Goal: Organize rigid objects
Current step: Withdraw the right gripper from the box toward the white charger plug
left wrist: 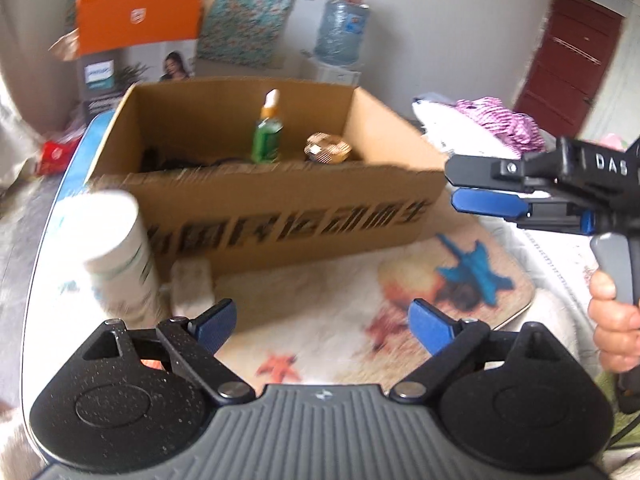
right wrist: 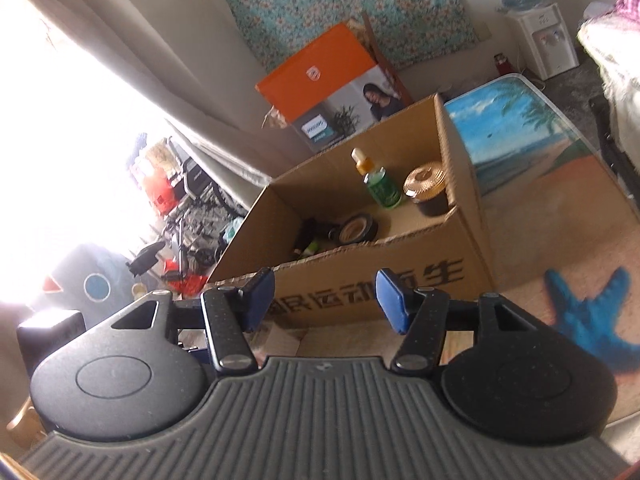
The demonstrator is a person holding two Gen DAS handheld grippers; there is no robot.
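- Left tool (left wrist: 322,322): its blue fingers are standing spread wide, released and gripping nothing, hovering over the tabletop (left wrist: 328,280) in front of the box (left wrist: 280,216).
- Right tool (right wrist: 326,300): its fingers are likewise standing apart, released and empty, aiming at the box's printed front wall; in the left wrist view it is sitting to the right of the box, held by a hand (left wrist: 614,320).
- Box: an open cardboard carton is resting on the tabletop, its black lettering facing both tools.
- Green bottle (right wrist: 380,184): it is standing upright inside the box near the rear wall, its orange neck and white cap pointing up.
- Gold-lidded jar (right wrist: 428,188): it is standing just beside the bottle, toward the box's right wall.
- Tape roll (right wrist: 356,228): it is lying inside the box, left of the jar, near some dark items that are too shadowed to identify.
- White bottle (left wrist: 120,252): it is standing outside the box, near its front left corner; blur is leaving its label unreadable, and a small pale block (left wrist: 192,284) is sitting just beside it.
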